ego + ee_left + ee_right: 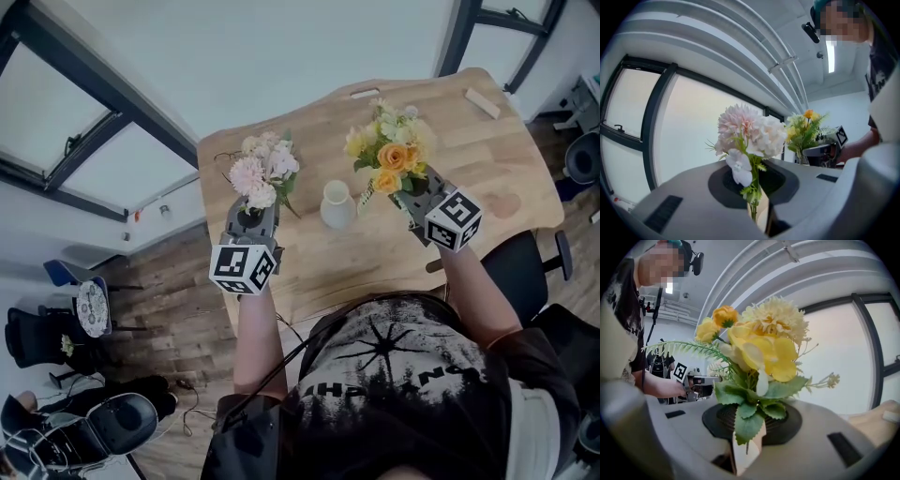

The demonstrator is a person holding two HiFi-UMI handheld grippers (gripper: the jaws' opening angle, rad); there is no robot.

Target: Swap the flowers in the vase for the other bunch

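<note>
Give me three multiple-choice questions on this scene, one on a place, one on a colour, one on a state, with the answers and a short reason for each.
1. Where is the vase?
A. On the table
B. On the floor
C. On a chair

2. What colour is the bunch in the right hand-held gripper?
A. Pink and white
B. Yellow and orange
C. Blue

3. What state is the vase in?
A. Empty and upright
B. Full of flowers
C. Lying on its side

Answers:
1 A: the head view shows it standing on the wooden top.
2 B: the right gripper view shows yellow and orange blooms above the jaws shut on the stems.
3 A: it stands upright with no stems in its mouth.
</note>
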